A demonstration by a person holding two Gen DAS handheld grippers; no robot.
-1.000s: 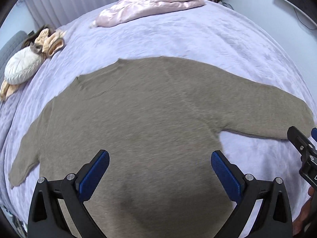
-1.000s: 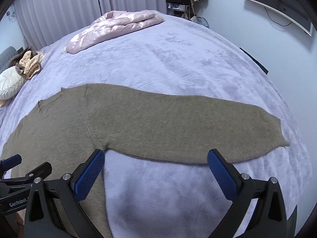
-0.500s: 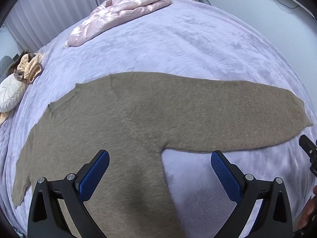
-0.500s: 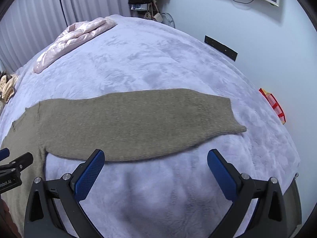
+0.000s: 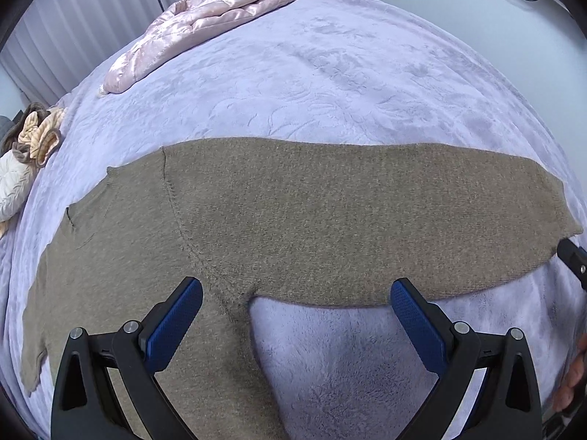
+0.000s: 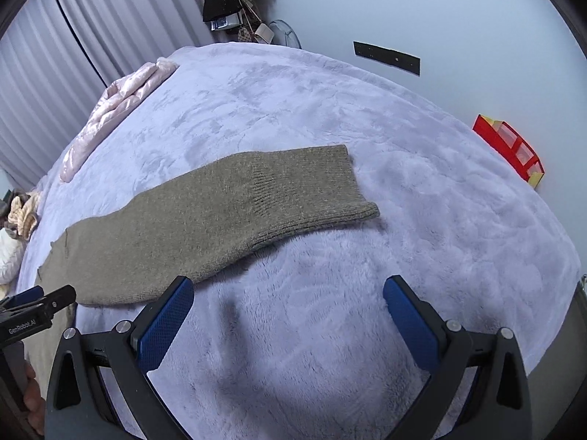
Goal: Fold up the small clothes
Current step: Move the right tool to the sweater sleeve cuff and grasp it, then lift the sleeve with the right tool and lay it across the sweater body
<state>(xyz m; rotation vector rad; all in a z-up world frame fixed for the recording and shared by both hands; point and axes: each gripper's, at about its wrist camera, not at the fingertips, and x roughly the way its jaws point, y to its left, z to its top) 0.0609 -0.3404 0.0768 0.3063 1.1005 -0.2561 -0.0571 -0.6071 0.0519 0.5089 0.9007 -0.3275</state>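
A brown knit sweater [image 5: 293, 212] lies flat on the lavender bed cover [image 5: 330, 73], its right sleeve stretched out to the right. My left gripper [image 5: 293, 315] hovers open over the armpit, where sleeve meets body, with nothing between its blue pads. In the right wrist view the sleeve [image 6: 227, 212] ends in a ribbed cuff [image 6: 330, 183]. My right gripper [image 6: 286, 315] stands open above bare bed cover, just in front of the sleeve's lower edge and short of the cuff. The left gripper's tip [image 6: 40, 304] shows at that view's left edge.
A folded pink quilted garment [image 5: 198, 25] lies at the far side of the bed. A white cushion and beige plush items [image 5: 33, 139] sit at the left edge. A red box [image 6: 510, 150] stands beyond the bed's right edge, by the wall.
Both grippers have moved right along the sweater: the left from over the body to the armpit, the right from mid-sleeve toward the cuff. Both stayed open.
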